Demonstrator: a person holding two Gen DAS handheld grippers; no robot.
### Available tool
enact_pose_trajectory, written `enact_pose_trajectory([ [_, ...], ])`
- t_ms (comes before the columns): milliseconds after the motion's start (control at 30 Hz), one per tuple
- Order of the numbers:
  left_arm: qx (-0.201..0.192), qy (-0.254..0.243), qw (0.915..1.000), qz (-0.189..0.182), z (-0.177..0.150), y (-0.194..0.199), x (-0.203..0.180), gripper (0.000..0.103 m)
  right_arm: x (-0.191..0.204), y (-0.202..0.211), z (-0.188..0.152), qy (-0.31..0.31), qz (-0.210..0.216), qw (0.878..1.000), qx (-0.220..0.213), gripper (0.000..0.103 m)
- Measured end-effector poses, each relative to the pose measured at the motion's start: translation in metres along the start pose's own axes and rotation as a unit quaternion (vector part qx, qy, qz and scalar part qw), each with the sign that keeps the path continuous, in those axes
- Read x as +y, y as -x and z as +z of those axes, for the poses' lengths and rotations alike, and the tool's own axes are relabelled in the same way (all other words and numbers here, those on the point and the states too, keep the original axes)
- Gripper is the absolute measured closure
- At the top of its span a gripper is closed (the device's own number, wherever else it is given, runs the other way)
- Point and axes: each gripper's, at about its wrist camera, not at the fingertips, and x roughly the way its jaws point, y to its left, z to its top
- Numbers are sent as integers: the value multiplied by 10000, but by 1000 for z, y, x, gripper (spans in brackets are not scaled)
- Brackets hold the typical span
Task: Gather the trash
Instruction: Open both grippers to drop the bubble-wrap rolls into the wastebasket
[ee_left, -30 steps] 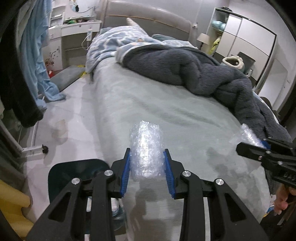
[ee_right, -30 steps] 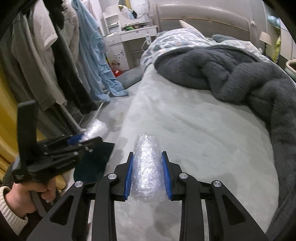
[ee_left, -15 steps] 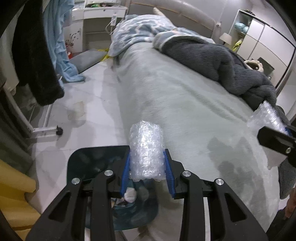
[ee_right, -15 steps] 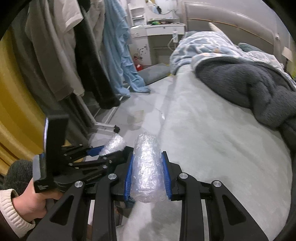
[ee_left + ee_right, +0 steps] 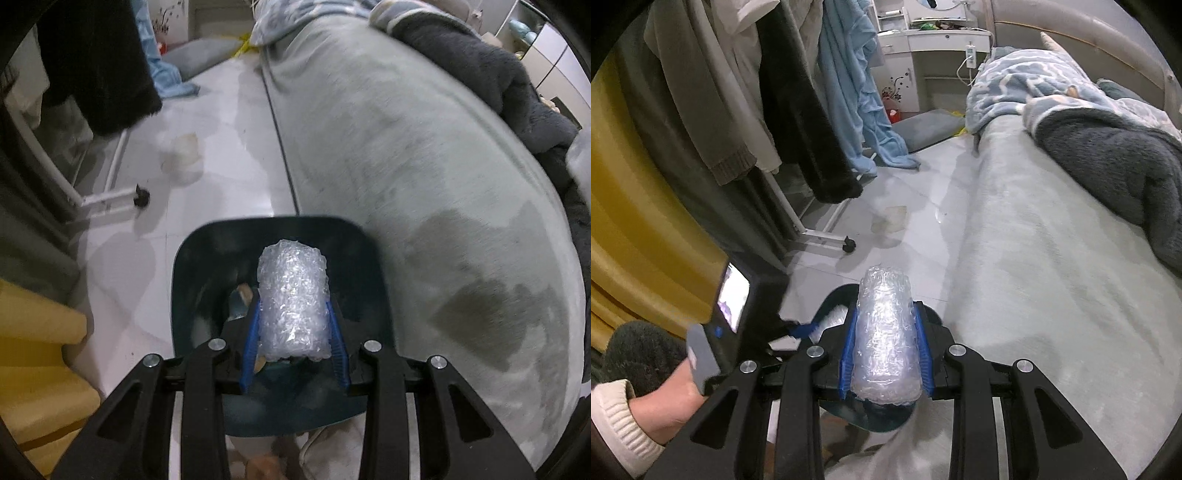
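Left claw (image 5: 293,325): clamped on bubble-wrap roll (image 5: 293,302), lower centre, over dark bin (image 5: 192,266).
Right claw (image 5: 884,349): clamped on second bubble-wrap roll (image 5: 884,332), lower centre.

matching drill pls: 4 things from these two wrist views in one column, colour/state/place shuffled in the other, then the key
1. left roll
2. bin
3. fuzzy blanket
4. curtain

a. yellow
b. dark teal, on the floor by the bed
c. clamped over the bin
d. dark grey, heaped on the bed

Pairs: 1-c, 2-b, 3-d, 4-a
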Motion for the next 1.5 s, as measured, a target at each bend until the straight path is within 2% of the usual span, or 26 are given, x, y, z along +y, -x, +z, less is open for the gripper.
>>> enact_pose_trajectory([
  [100, 304, 50, 9995, -49, -5, -11, 10, 66, 7, -6, 8, 14, 59, 10000, 31, 74],
  [267, 723, 181, 9971, -137, -14, -25, 24, 66, 11, -26, 1, 35, 102, 9997, 219, 74],
  [500, 1090, 328, 9934, -149, -23, -33, 41, 65, 18, -55, -6, 67, 146, 9985, 518, 74],
  [567, 1159, 401, 9922, -203, -26, -33, 45, 61, 19, -62, -8, 18, 193, 9982, 575, 74],
  [633, 1181, 449, 9917, -228, -26, -34, 51, 51, 22, -74, -11, 37, 181, 9974, 692, 74],
  [733, 1105, 451, 9925, -248, -26, -27, 57, 42, 25, -90, -18, 87, 124, 9961, 872, 74],
  [833, 932, 472, 9942, -266, -24, -18, 64, 33, 25, -106, -24, 71, 79, 9945, 1043, 74],
  [900, 778, 500, 9953, -283, -22, -12, 68, 30, 25, -115, -28, 60, 56, 9935, 1136, 74],
  [1133, -55, 310, 9995, -77, -13, 26, 73, 19, 32, -146, -52, 166, -83, 9871, 1589, 74],
  [1267, -608, 225, 9979, -58, -9, 55, 69, 18, 39, -160, -55, 217, -145, 9839, 1770, 74],
  [1400, -1278, 18, 9918, 44, -9, 94, 57, 11, 44, -166, -52, 257, -189, 9829, 1811, 73],
  [1433, -1425, -64, 9897, 84, -9, 102, 52, 11, 45, -167, -51, 252, -203, 9831, 1803, 71],
  [1500, -1748, -261, 9841, 182, -11, 122, 41, 9, 43, -166, -50, 275, -281, 9826, 1816, 51],
])
